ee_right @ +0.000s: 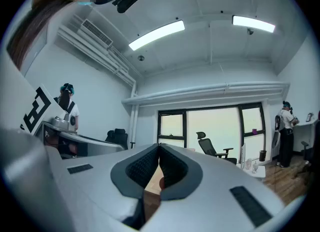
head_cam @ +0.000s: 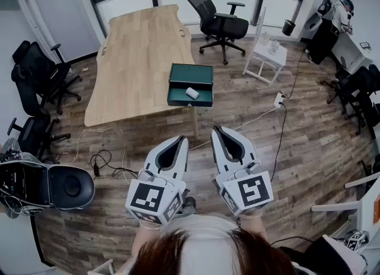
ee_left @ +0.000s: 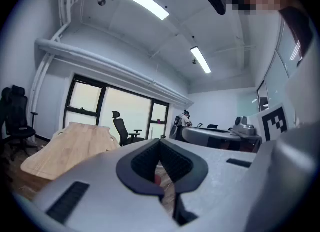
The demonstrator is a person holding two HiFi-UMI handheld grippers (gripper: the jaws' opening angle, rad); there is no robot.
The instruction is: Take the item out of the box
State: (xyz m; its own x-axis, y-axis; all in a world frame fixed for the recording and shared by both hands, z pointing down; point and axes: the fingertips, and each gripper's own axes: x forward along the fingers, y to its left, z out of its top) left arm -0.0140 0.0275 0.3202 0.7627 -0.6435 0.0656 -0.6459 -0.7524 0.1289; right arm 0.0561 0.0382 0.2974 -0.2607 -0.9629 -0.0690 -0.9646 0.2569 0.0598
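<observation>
A dark green open box (head_cam: 190,85) sits on the near end of a wooden table (head_cam: 139,60). A small white roll-shaped item (head_cam: 192,93) lies inside it. My left gripper (head_cam: 180,140) and my right gripper (head_cam: 217,130) are held side by side well short of the table, above the floor, both pointing toward the box. Each has its jaw tips meeting, with nothing between them. In the left gripper view the shut jaws (ee_left: 160,142) fill the bottom of the picture; the right gripper view shows the same (ee_right: 160,147). The box is hidden in both gripper views.
A black office chair (head_cam: 215,21) stands behind the table, more black chairs (head_cam: 38,78) at the left. A small white side table (head_cam: 265,57) is at the right. Cables (head_cam: 104,164) lie on the wood floor near a black machine (head_cam: 47,185).
</observation>
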